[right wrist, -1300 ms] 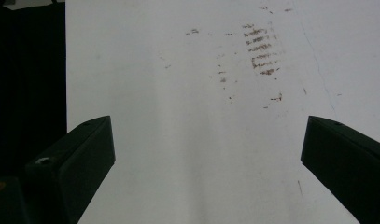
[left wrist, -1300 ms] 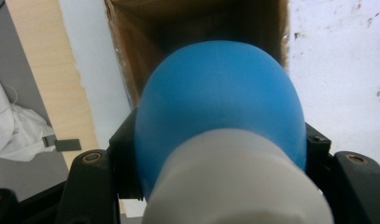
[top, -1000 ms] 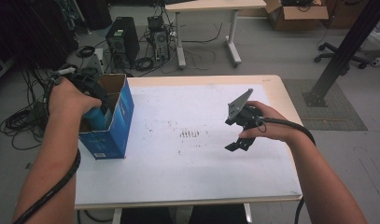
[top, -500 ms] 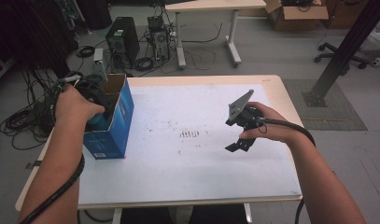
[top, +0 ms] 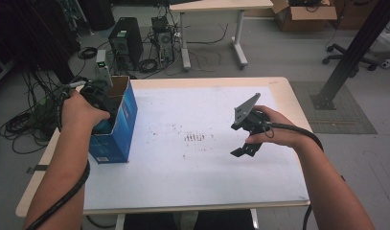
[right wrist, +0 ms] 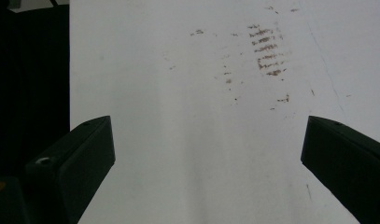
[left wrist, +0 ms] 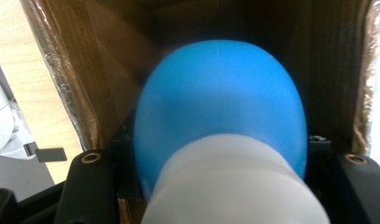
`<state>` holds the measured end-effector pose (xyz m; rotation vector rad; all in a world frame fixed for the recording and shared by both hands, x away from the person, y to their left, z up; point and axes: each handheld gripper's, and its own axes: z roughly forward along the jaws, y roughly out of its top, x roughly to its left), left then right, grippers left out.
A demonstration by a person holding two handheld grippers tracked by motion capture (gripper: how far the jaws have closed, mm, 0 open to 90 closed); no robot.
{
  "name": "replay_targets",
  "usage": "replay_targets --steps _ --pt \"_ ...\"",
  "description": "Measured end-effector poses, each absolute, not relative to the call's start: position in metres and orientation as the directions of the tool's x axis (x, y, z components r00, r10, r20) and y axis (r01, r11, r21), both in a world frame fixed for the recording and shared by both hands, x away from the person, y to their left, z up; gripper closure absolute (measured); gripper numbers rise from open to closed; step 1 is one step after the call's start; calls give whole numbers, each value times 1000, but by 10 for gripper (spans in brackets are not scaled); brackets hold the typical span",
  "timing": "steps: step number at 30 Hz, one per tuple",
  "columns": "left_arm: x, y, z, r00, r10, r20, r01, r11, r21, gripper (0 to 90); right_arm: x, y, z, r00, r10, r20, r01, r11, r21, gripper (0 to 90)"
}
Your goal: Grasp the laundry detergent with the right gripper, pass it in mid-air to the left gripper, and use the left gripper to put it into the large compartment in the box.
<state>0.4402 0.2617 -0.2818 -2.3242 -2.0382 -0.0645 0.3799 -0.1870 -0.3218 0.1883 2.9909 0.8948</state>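
Left tool (top: 99, 96) sits in the open top of a blue cardboard box (top: 120, 124) standing upright at the left edge of the desk (top: 183, 191). The left gripper view looks down into the box's brown interior: a blue rounded object with a white neck or cap (left wrist: 220, 130) is clamped between the two black jaws, close against the lens. What the object is stays unclear at this range; possibly a bottle or bulb. The object is inside the box, near its top opening.

Right tool (top: 245, 139) is held above the middle-right of the white desk surface, well apart from the box. Its jaws stand wide apart with nothing between them. Faint brown scuff marks (right wrist: 267, 51) show on the desk ahead of it.
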Motion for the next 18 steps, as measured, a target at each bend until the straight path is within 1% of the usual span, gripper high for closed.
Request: replay_targets --steps 6,18 --pt "441 263 -287 130 989 66 991 -129 -20 374 379 -189 -322 -992 127 19 116 828 549 28" --pt "443 264 -289 125 990 59 992 -124 -10 372 379 -188 -321 -991 130 6 112 830 546 28"
